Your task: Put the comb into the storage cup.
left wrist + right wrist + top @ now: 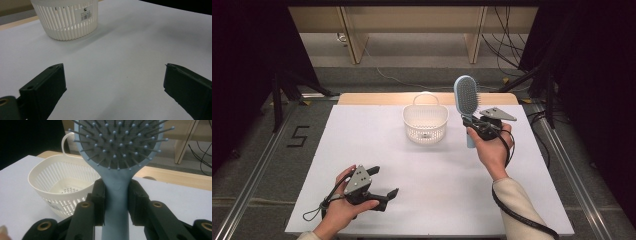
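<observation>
Right claw (pixel 473 125): clamped on the light blue handle of the hairbrush (pixel 466 97), both jaws pressed against the handle just below the head.
Hairbrush: held upright above the bench (pixel 362 145), bristles toward the person, just to the right of the basket (pixel 425 122).
Left claw (pixel 384 182): jaws spread wide, nothing between them, low over the near left part of the bench.
Basket: white slatted plastic, standing upright at the far middle of the bench, hanging loop on its far rim.
Label: small barcode sticker (pixel 85 16) on the basket wall; print too small to read.
Floor marking: the figure "5" (pixel 298 135) on the floor left of the bench.
</observation>
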The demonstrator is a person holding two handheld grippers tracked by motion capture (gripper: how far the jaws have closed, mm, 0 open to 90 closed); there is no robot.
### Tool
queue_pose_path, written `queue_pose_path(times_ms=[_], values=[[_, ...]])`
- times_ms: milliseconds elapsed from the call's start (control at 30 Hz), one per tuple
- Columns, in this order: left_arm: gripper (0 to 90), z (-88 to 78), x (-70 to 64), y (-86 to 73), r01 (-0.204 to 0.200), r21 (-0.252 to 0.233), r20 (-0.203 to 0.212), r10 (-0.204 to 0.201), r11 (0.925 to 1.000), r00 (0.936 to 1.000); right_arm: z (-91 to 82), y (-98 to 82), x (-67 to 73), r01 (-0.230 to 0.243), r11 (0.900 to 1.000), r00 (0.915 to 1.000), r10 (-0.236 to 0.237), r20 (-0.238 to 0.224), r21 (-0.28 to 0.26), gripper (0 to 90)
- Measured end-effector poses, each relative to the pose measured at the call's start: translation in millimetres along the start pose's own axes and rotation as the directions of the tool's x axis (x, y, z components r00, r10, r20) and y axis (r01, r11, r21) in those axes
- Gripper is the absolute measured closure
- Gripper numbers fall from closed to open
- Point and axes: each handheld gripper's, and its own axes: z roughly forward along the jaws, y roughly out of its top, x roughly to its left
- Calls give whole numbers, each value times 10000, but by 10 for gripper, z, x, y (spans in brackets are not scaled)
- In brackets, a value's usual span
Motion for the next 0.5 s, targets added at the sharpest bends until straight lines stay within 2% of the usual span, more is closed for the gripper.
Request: queue_pose_path(times_ms=[500], values=[[37,0,-1,0,-8,-2,8,8,10000,10000,28,10,34,75,10000,10000,-76,-16,-57,703]])
